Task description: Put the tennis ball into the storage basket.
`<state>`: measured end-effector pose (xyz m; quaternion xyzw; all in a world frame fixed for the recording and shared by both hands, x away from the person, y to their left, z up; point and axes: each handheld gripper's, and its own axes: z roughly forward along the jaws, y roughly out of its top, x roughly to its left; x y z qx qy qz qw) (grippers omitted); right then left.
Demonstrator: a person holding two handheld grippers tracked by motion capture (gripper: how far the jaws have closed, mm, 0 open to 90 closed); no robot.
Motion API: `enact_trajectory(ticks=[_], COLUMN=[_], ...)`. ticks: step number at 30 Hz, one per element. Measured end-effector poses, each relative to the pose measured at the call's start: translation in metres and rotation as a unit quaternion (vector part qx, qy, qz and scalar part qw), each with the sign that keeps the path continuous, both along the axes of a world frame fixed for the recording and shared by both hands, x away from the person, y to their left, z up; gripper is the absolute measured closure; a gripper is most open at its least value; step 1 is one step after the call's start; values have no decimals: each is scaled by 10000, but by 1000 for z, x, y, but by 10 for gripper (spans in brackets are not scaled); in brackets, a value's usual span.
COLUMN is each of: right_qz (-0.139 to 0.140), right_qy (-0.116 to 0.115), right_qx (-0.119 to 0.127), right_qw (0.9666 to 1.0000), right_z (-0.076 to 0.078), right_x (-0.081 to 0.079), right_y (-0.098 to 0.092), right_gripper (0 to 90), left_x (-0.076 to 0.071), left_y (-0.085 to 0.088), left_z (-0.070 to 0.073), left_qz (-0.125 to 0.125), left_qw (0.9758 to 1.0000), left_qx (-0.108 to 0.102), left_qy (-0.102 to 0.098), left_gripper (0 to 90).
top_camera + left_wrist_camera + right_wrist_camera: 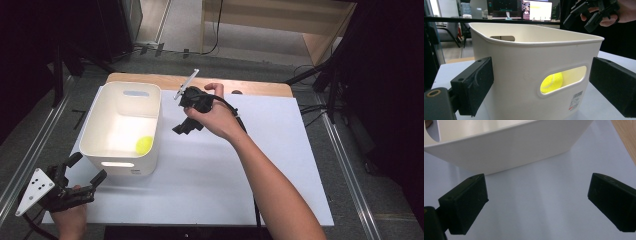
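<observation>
Nearest the high camera, at about seven o'clock on the table, the left gripper (pixel 84 169) sat in the person's left hand (pixel 70 220), its jaws spread wide and holding nothing, aimed at the near wall of the white bin (pixel 95 137). From the left gripper view the black pads (pixel 475 85) flanked that wall without touching it.

That bin was a cream-white plastic tub with rounded corners, a slot handle cut in each short wall and a barcode sticker low on the near wall. It stood upright at the nine o'clock side of the white sheet (pixel 280 165). Inside it, toward its near right corner, lay a yellow-green tennis ball (pixel 144 145), also seen through the handle slot (pixel 552 82).

At roughly twelve o'clock, just to the bin's right, the right hand (pixel 217 117) held the right gripper (pixel 183 124) above the sheet. Its jaws stood well apart and empty, with the bin's outer wall (pixel 506 150) just beyond them.
</observation>
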<state>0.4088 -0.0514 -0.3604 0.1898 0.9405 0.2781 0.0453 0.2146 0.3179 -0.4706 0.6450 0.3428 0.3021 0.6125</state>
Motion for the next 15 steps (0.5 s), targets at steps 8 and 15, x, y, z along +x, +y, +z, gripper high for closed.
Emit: enact_trajectory(ticks=[8,15], right_qz=[-180,-352], right_qy=[-33,-71], right_qx=[78,167], right_qw=[9998,9992], right_z=[-4,-11], right_x=[-4,-8], right_y=[-22,-40], right_gripper=[15,15], left_x=[0,0], left_y=[0,0], left_z=[0,0], left_qz=[-1,4], left_qw=[10000,10000], left_qx=[27,42], left_qy=[1,0], left_gripper=[58,58])
